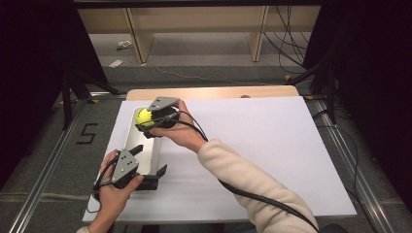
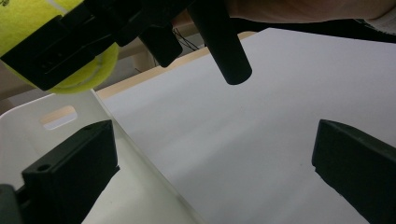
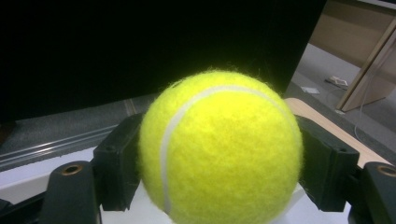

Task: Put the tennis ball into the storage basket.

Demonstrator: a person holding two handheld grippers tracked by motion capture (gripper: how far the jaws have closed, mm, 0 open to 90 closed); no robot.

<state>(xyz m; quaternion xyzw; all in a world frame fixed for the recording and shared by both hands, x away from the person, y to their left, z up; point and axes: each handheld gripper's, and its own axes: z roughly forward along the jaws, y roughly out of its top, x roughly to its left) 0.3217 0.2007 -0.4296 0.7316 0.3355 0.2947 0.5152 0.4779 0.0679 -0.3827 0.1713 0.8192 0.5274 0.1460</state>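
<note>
Right gripper (image 1: 145, 122) clamps the fuzzy yellow-green tennis ball (image 1: 144, 116), one black jaw on each side; seam visible in the right gripper view (image 3: 219, 149). Ball hangs above the far end of the long white plastic tray (image 1: 127, 141), whose long axis runs away from the person along the left edge of the white table sheet (image 1: 272, 145). Tray lies directly below the ball: judged next move is a descent and release. Left gripper (image 1: 150, 160), jaws spread wide and empty, straddles the tray's near right wall.

tennis ball (image 1: 143, 116) over bin (image 1: 132, 137), bin on table's (image 1: 272, 145) left
</note>
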